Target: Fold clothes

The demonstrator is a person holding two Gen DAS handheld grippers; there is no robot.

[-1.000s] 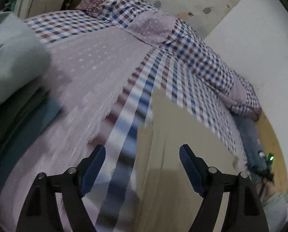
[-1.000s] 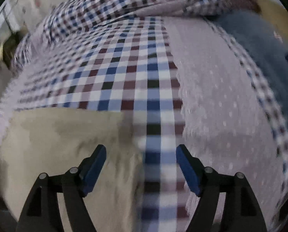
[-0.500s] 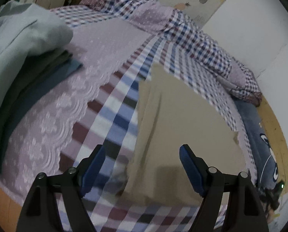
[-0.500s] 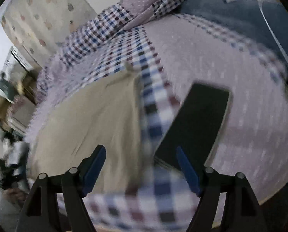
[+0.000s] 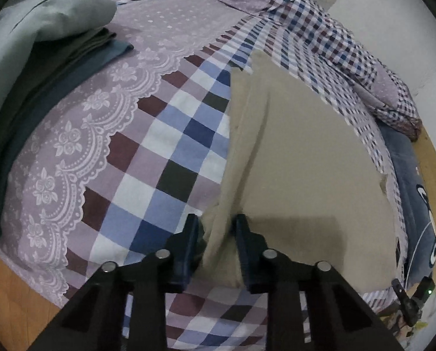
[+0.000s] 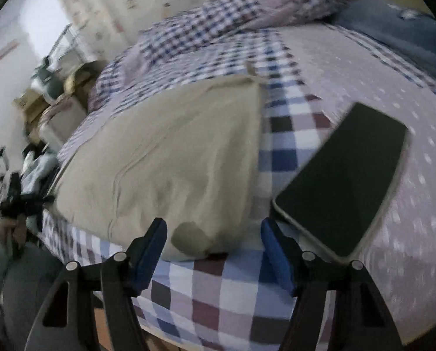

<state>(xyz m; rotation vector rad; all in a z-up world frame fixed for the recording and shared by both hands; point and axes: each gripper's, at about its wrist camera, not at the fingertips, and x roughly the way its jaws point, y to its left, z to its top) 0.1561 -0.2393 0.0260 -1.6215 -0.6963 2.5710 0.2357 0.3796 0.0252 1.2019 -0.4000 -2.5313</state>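
Note:
A beige garment [image 5: 299, 152] lies flat on the checked bedspread [image 5: 171, 134]. My left gripper [image 5: 216, 228] is shut on the garment's near left corner, and the cloth bunches up between the blue pads. In the right wrist view the same beige garment [image 6: 171, 158] spreads ahead, its near right corner just in front of my right gripper [image 6: 213, 234]. That gripper stands open with the corner lying between the fingers, not pinched.
A stack of folded clothes [image 5: 42, 46], pale green on top of darker pieces, sits at the bed's left. A black phone [image 6: 343, 181] lies on the bedspread right of the garment. A checked quilt [image 5: 320, 38] runs along the wall. The wooden floor [image 5: 10, 286] shows below the bed edge.
My left gripper has gone from open to shut on the garment's near left corner. Both grippers have drawn back to the garment's near edge, and the phone has come into the right view.

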